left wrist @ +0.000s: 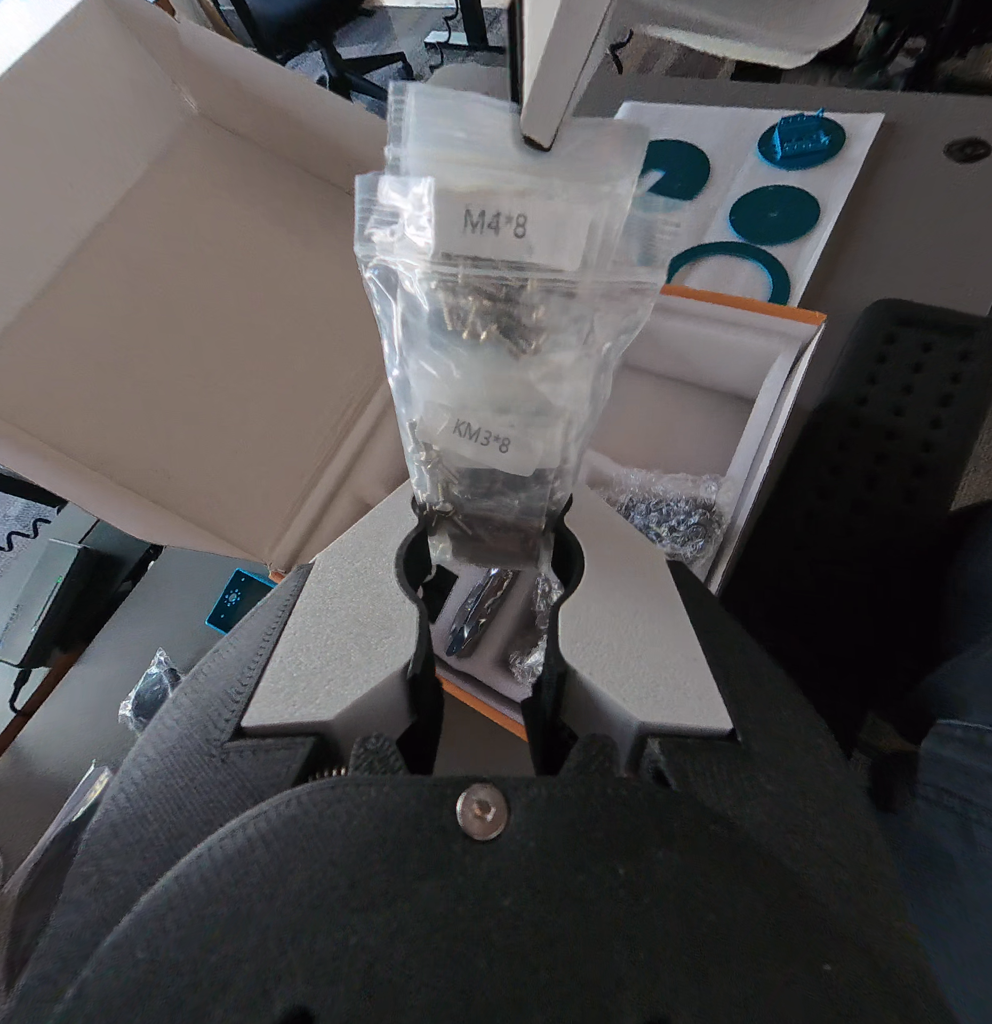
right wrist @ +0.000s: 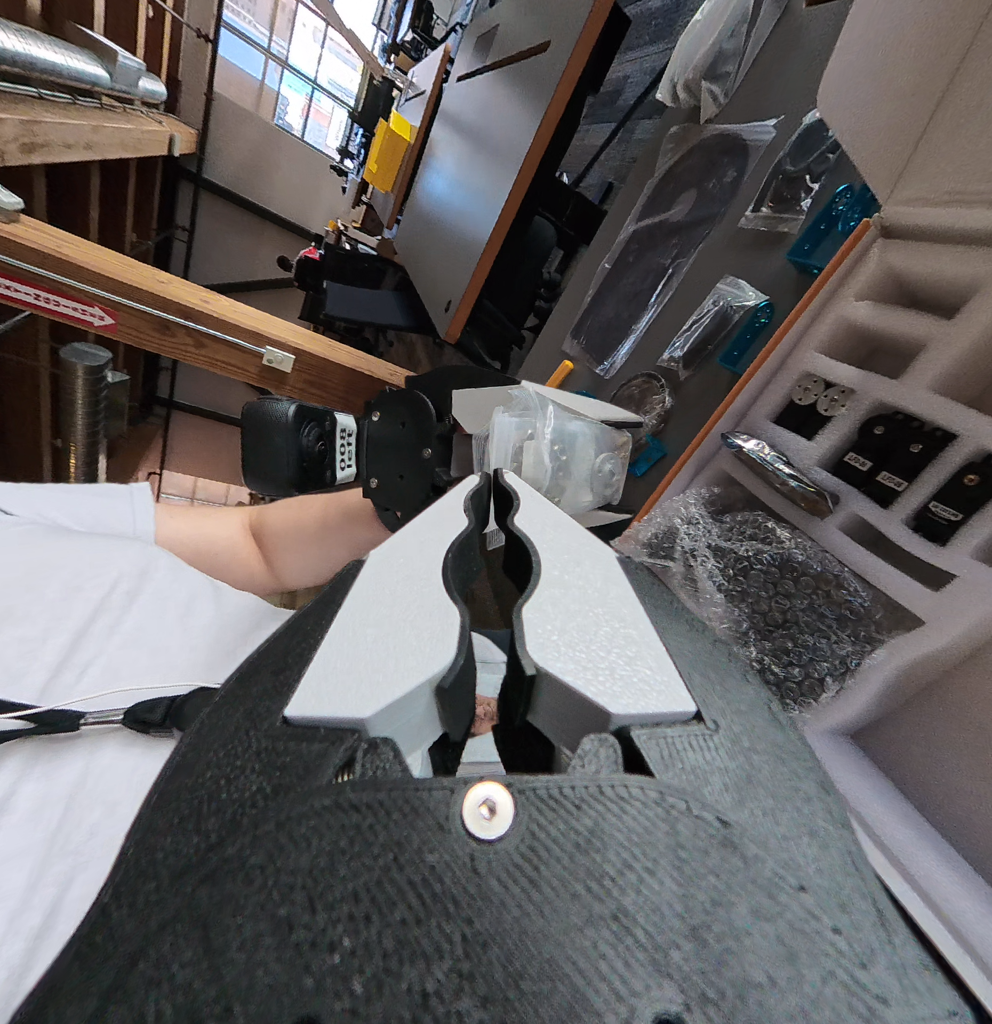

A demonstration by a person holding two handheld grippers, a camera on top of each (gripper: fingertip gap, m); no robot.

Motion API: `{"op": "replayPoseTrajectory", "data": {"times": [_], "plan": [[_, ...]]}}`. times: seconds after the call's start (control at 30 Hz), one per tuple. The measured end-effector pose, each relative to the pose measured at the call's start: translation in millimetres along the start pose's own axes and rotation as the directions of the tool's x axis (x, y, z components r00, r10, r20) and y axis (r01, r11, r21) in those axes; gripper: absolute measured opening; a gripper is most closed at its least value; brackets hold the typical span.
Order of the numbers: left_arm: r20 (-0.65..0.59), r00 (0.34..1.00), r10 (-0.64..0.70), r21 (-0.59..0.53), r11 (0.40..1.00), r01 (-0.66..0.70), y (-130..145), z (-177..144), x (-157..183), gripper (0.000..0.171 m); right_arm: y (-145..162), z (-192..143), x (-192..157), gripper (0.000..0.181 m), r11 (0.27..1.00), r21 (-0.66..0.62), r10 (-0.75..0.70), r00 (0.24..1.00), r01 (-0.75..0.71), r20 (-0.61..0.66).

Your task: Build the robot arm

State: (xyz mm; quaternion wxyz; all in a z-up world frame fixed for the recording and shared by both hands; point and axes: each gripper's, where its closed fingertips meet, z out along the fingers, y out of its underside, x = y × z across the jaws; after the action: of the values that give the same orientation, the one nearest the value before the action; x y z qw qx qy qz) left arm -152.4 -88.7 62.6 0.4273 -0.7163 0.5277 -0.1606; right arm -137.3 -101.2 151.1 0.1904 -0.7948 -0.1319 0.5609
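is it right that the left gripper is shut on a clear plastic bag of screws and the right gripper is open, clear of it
Not quite. The left gripper is shut on the clear plastic bag of screws, but the right gripper is shut too, pinching the bag's top edge. The left wrist view shows its white fingers clamped on the bag; the right wrist view shows its fingertips together.

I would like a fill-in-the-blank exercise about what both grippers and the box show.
The left gripper grips clear bags of small metal ___.
The right gripper pinches the same bags with ___ fingers.
A bundle in ___ wrap lies in the foam-lined box.
Missing: screws; shut; bubble.
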Motion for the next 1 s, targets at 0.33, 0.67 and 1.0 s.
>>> {"op": "replayPoseTrajectory", "data": {"times": [0.33,0.67,1.0], "plan": [[0.012,0.998,-0.055,-0.006,0.998,0.055,-9,-9,0,0.039,-9,-16,-9,0.000,0.995,-0.040,0.094,0.989,-0.090,0.114],[0.054,0.999,-0.008,-0.043,0.999,0.010,-14,-11,2,0.039,-2,-2,-4,0.000,0.985,-0.167,-0.042,0.998,0.034,-0.048],[0.090,0.996,-0.009,-0.039,0.999,0.012,-19,-17,-2,0.038,-17,-6,-22,0.004,0.916,-0.194,-0.379,0.916,0.351,-0.131]]}}
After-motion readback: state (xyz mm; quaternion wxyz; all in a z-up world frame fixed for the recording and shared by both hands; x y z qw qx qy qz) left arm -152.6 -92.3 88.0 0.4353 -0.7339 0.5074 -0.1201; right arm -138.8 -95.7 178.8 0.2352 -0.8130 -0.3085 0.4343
